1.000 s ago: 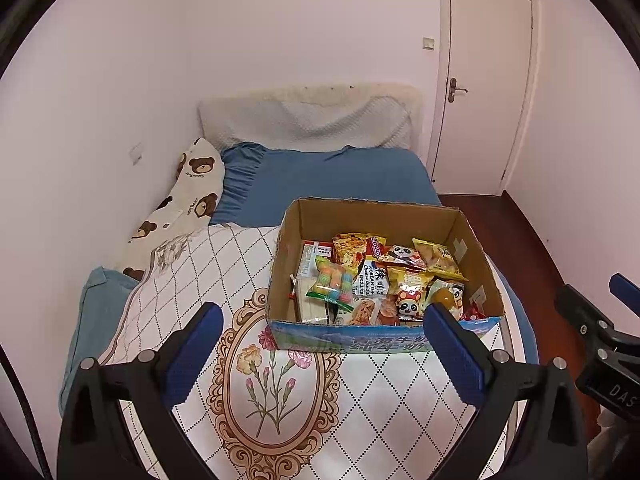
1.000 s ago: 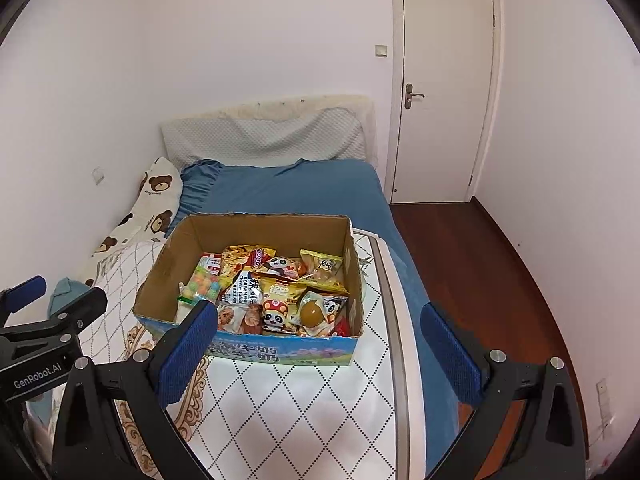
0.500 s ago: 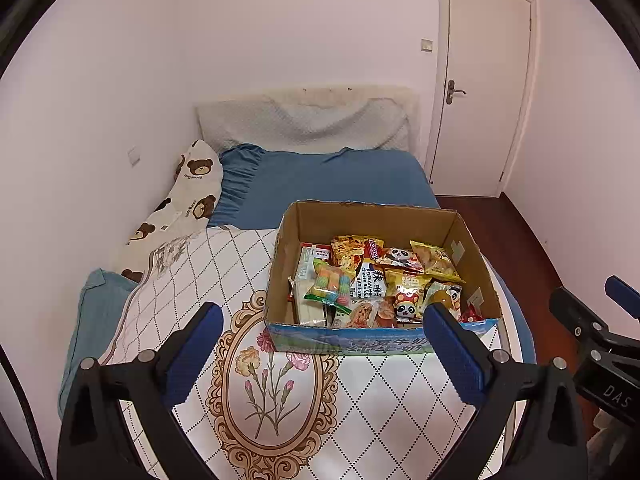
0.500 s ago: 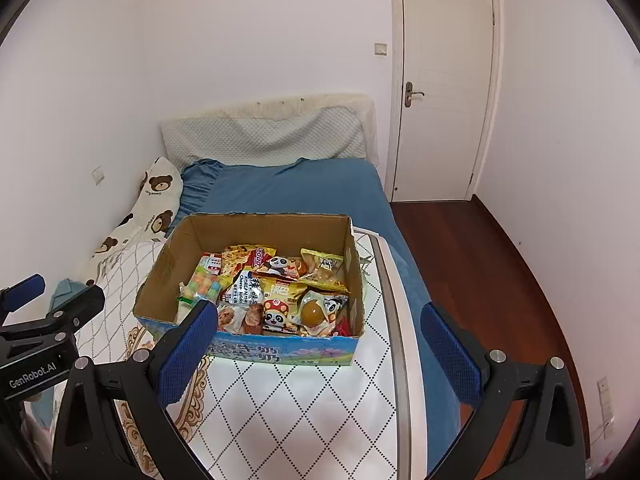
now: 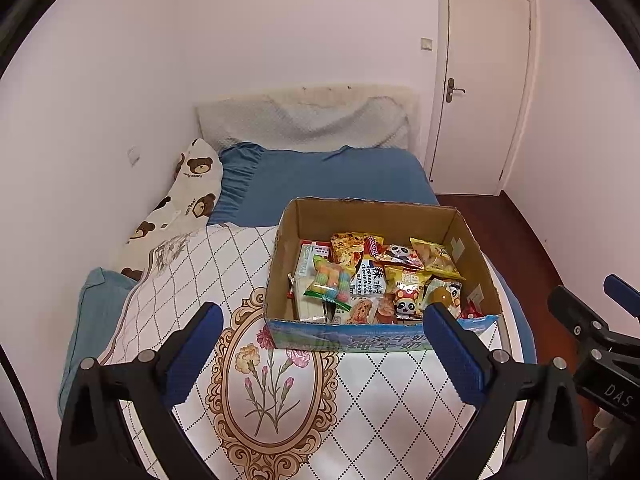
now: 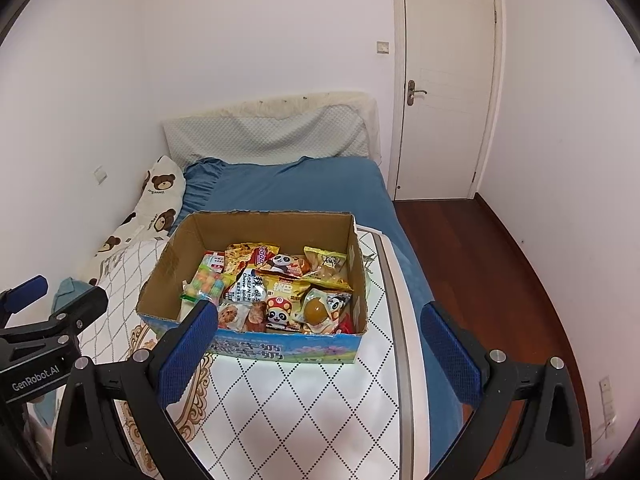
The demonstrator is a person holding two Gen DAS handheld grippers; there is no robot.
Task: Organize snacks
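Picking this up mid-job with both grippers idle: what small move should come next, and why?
Probably ease the left gripper forward and down toward the colourful candy bag in the cardboard box. Both it and the right gripper are open, empty and short of the box, and that bag lies on top at the left side, nearest the left gripper.
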